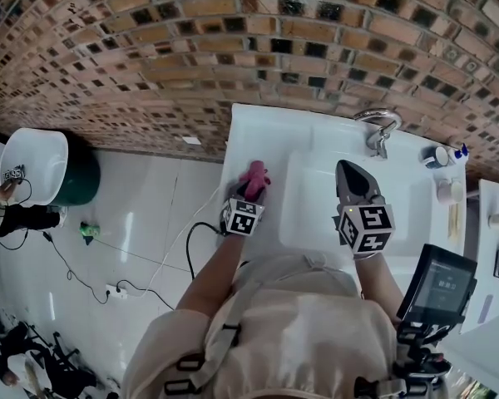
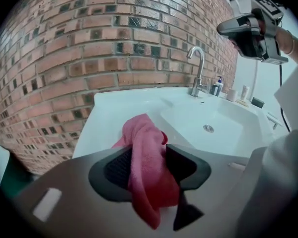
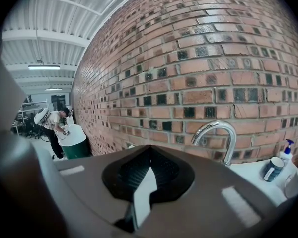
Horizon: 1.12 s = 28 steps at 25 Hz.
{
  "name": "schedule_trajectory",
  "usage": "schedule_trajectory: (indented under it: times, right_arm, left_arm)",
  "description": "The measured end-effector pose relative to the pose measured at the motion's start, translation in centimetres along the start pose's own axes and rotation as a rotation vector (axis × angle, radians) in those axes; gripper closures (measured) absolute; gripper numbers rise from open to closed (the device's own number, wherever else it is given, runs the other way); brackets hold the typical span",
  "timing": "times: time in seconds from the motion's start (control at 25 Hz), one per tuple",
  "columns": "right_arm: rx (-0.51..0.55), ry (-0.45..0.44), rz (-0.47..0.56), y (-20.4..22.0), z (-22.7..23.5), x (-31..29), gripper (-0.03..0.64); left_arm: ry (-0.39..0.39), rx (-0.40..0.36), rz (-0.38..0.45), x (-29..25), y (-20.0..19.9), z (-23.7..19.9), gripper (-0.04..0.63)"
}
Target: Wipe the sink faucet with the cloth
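Observation:
A pink cloth (image 1: 254, 174) rests on the left rim of the white sink (image 1: 316, 135), upright between the jaws of my left gripper (image 1: 249, 194). In the left gripper view the cloth (image 2: 146, 170) slumps between the two spread pads of that gripper (image 2: 149, 150), and both ribbed pad faces show beside it. The chrome faucet (image 1: 377, 128) (image 2: 198, 68) (image 3: 219, 133) stands at the sink's back edge. My right gripper (image 1: 348, 171) (image 3: 149, 151) hovers over the basin, pointing toward the faucet, its tips together and empty. It also shows at the left gripper view's upper right (image 2: 244, 29).
A brick wall (image 1: 233, 40) backs the sink. A cup (image 1: 437, 156) (image 3: 273, 168) and a pump bottle (image 1: 458, 151) (image 3: 287, 150) stand right of the faucet. A screen device (image 1: 439, 286) sits at front right. A white tub (image 1: 33, 165) and floor cables (image 1: 108, 288) lie left.

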State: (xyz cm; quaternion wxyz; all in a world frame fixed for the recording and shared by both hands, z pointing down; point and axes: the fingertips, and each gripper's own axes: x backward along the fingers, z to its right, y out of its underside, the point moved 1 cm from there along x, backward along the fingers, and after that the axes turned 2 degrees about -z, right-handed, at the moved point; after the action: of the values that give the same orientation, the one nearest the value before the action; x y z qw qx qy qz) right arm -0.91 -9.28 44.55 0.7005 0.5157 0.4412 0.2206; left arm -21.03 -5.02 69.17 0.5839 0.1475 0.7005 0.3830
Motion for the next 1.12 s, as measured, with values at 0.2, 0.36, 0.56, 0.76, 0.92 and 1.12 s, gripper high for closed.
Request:
schedule_trajectory:
  times: [0.2, 0.36, 0.56, 0.76, 0.92, 1.12]
  right_arm:
    - [-0.008, 0.0, 0.001, 0.4, -0.1, 0.4, 0.632]
    - [-0.019, 0.005, 0.007, 0.4, 0.2, 0.7, 0.632]
    - [-0.022, 0.009, 0.024, 0.1, 0.6, 1.1, 0.632]
    - [-0.023, 0.015, 0.058, -0.8, 1.0, 1.8, 0.632]
    - [-0.026, 0.026, 0.084, -1.6, 1.5, 2.7, 0.632]
    - [-0.03, 0.04, 0.115, -2.2, 2.4, 3.3, 0.632]
  left_arm:
    - [0.048, -0.064, 0.046, 1.5, -1.8, 1.3, 0.212]
    - [0.002, -0.074, 0.216, 5.3, -6.2, -0.1, 0.21]
    - [0.024, -0.098, 0.59, 12.3, -17.4, 0.7, 0.213]
    - [0.032, -0.235, 0.839, 17.4, -25.3, 3.8, 0.233]
    - [0.043, -0.211, 0.891, 18.7, -27.2, 4.8, 0.465]
    - [0.014, -0.206, 0.87, 18.5, -28.3, 5.3, 0.561]
